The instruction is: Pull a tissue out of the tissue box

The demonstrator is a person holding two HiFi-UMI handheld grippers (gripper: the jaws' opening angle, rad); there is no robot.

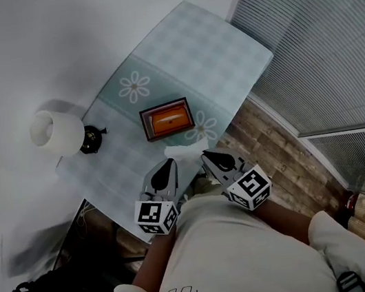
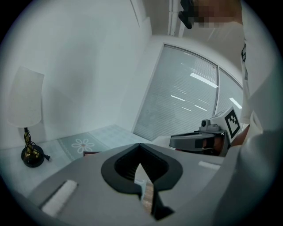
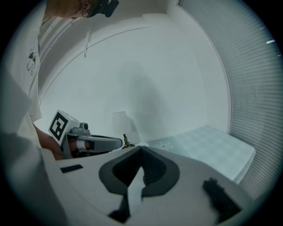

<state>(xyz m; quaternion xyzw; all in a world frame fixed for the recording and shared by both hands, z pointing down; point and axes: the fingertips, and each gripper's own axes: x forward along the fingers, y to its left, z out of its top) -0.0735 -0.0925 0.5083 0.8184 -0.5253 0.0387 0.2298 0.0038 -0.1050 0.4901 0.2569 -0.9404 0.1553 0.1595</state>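
Closest to the head camera is my white T-shirt (image 1: 222, 253), filling the bottom of the frame, with both forearms reaching up from it toward the near edge of the bench (image 1: 222, 51). My left hand-held gripper (image 1: 168, 164) sits just left of centre and my right hand-held gripper (image 1: 206, 155) just right of it, side by side and apart, both pointing at the bench. In its own view the left one's jaws meet at the tips with nothing gripped. The right one's jaws are also closed together. A white tissue (image 1: 184, 150) lies crumpled at the bench edge between the two tips, its right end at the right tip; I cannot tell whether that tip pinches it. The tissue box (image 1: 167, 119), brown-rimmed with an orange top, stands just above the tissue, at the middle of the frame, on the checked cloth between two daisy prints. A white-shaded lamp (image 1: 53, 132) stands at the left end of the bench, well clear of the box.
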